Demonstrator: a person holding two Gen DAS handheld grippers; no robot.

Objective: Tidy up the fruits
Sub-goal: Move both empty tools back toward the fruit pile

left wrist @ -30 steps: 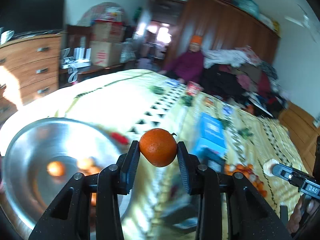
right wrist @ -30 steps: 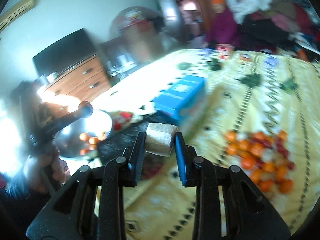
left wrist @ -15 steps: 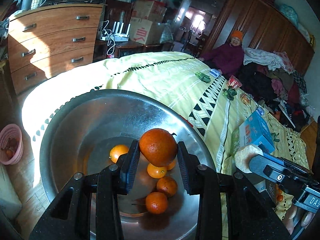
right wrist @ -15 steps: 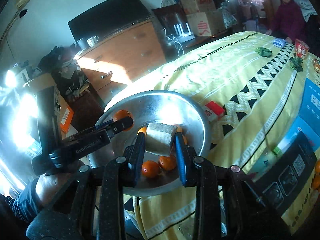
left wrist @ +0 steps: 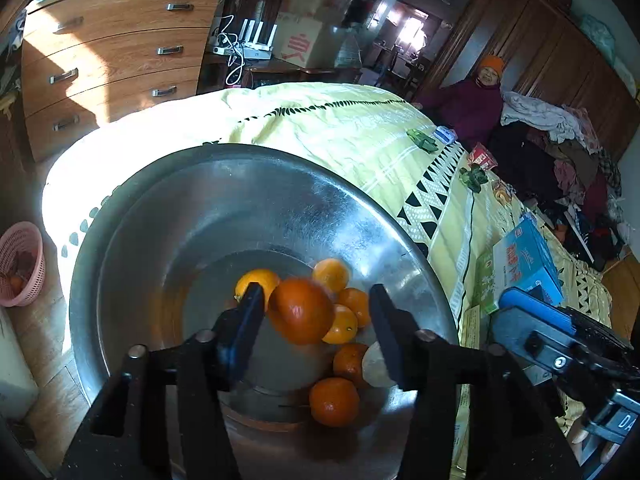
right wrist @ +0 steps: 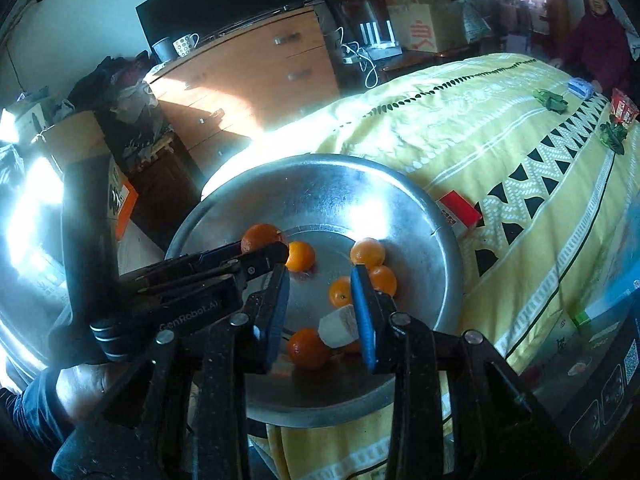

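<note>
A wide metal bowl (left wrist: 280, 152) sits at the near end of the yellow bedspread (left wrist: 360, 128) and holds several oranges (left wrist: 334, 400). My left gripper (left wrist: 315, 292) hangs over the bowl with its jaws opening. A blurred orange (left wrist: 300, 310) drops between them, free of the right pad. My right gripper (right wrist: 320, 276) is over the same bowl, jaws also opening. A pale cut chunk (right wrist: 338, 326) slips down by its right finger, with a gap to the left one. In the left wrist view that chunk (left wrist: 374, 364) lies among the oranges.
A blue box (left wrist: 528, 256) and a small red box (right wrist: 460, 212) lie on the bed beside the bowl. A wooden dresser (left wrist: 112, 52) and a pink basket (left wrist: 20, 264) stand left of the bed. A person in purple (left wrist: 476, 108) sits at the far side.
Both grippers swung from over the bed to above the bowl. They were shut on the orange and the pale chunk; now both jaws stand apart and both pieces are dropping.
</note>
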